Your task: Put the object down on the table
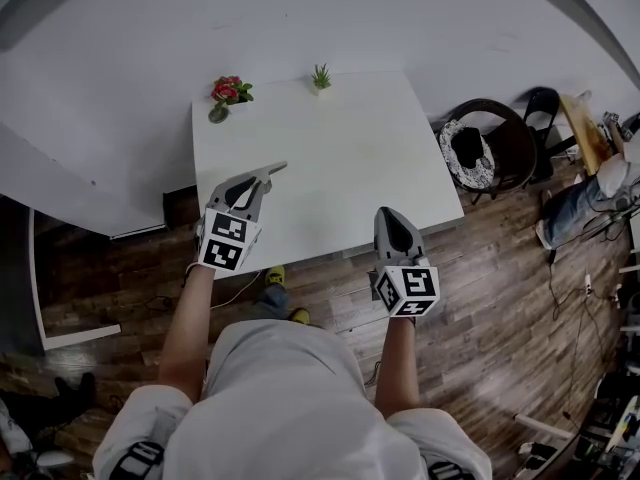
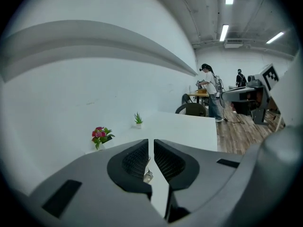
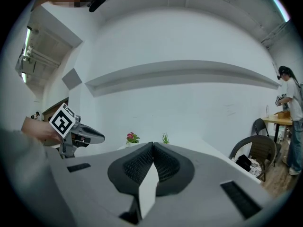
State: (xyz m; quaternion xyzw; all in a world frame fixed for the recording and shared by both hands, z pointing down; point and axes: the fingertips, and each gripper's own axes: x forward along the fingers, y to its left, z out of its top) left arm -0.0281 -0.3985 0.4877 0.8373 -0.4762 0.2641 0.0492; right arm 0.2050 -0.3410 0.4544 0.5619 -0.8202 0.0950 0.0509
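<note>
The white table (image 1: 340,158) carries only a small pot of red flowers (image 1: 229,91) at its back left and a tiny green plant (image 1: 321,76) at the back edge. My left gripper (image 1: 278,167) hovers above the table's left part, its jaws drawn together to a thin slit (image 2: 151,141). No object shows between the pads; a small shiny bit deep between the jaws cannot be made out. My right gripper (image 1: 386,212) hangs over the table's front edge, pads touching (image 3: 153,144), holding nothing. The left gripper (image 3: 100,137) also shows in the right gripper view.
A dark round chair (image 1: 490,153) with a cushion stands right of the table. A white wall runs behind it. Wooden floor lies in front and to the right, where a person (image 2: 210,91) stands at another desk. Cables trail on the floor.
</note>
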